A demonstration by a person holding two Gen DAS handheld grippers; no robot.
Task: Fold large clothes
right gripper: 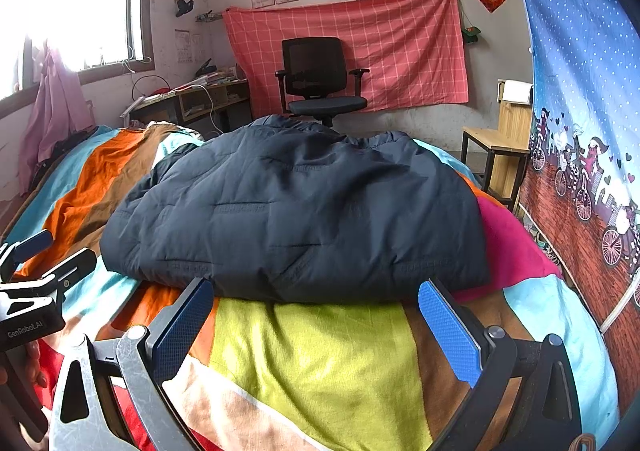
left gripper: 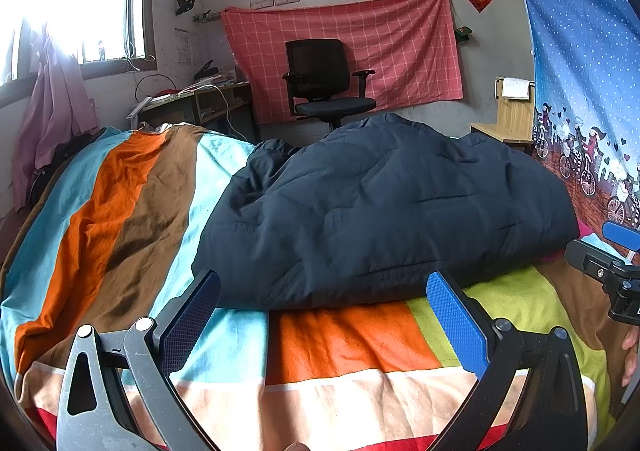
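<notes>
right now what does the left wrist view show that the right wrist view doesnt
Only the left wrist view shows the right gripper at its right edge and a small bottle on the windowsill.

Only the right wrist view shows the left gripper at its left edge, the magenta patch of bedding in full beside the jacket, and the wooden stool's black legs.

Both show the dark navy quilted jacket lying on the striped multicoloured bedsheet, the black office chair, and open blue-padded fingers short of the jacket's near edge.
</notes>
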